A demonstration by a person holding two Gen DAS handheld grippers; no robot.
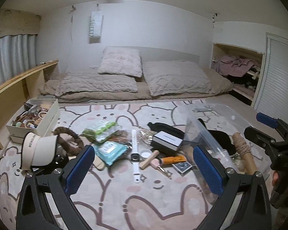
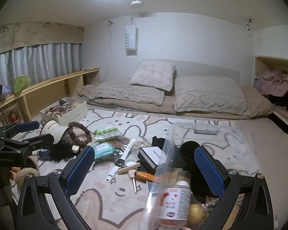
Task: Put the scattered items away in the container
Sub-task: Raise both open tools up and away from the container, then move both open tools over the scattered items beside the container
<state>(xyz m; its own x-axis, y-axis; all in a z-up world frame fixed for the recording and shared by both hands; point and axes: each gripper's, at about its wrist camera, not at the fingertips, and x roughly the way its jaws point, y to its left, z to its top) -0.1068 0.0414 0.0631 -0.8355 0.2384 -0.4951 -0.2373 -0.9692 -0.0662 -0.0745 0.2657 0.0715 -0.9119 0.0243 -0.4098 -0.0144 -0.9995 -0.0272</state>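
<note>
Container (image 1: 217, 132) on rug | left tongs (image 1: 144, 169) spread | right tongs (image 2: 145, 169) spread

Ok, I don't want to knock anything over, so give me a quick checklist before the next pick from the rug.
1. Left gripper open and empty: ok, fingers spread wide with nothing between them.
2. Right gripper open and empty: ok.
3. Clear plastic bin within reach: ok, it sits on the rug just right of the pile, already holding a few items.
4. Smartwatch free to pick: ok, it lies flat on the rug with its top face unobstructed.
5. Orange tube free to pick: not ok, it is crowded by the black box and the card deck.
6. Bin's remaining space: cannot tell.
</note>
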